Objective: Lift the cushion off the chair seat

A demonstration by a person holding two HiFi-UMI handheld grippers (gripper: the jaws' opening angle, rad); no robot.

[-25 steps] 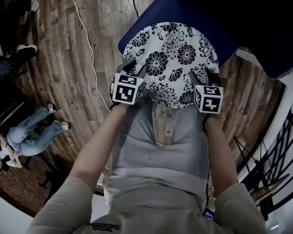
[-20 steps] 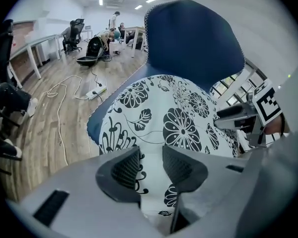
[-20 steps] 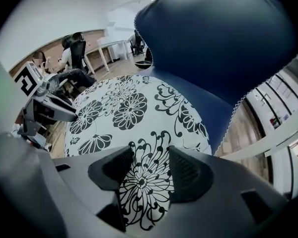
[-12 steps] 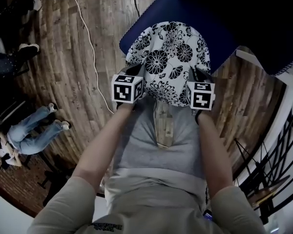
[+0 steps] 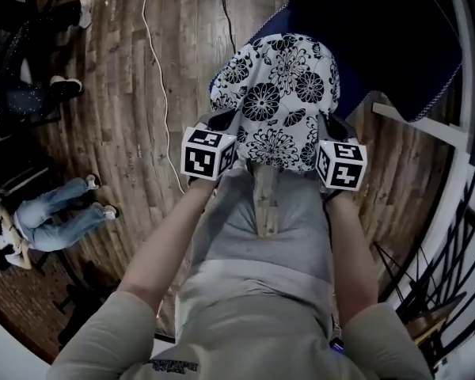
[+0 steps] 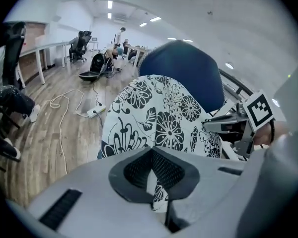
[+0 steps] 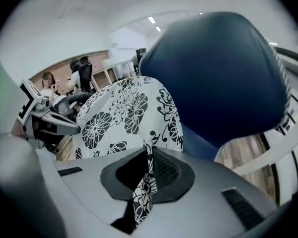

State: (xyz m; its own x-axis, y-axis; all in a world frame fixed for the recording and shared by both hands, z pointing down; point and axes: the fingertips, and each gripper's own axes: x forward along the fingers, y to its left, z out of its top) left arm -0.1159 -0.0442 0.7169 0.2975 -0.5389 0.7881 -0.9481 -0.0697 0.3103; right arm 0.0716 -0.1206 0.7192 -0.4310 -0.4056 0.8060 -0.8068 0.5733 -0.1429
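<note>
Cushion (image 5: 277,101) could slip free and drop back onto the blue chair (image 5: 380,46), I think, because each tool pinches only a thin fold of the cover at a near corner. The left tool (image 6: 153,181) is fully closed on its fold, and the right tool (image 7: 145,180) is closing its jaws with a fold between them, so a jerk or an uneven lift may pull one out. It hangs between both tools before the chair back, soft and rounded, white with black flowers.
</note>
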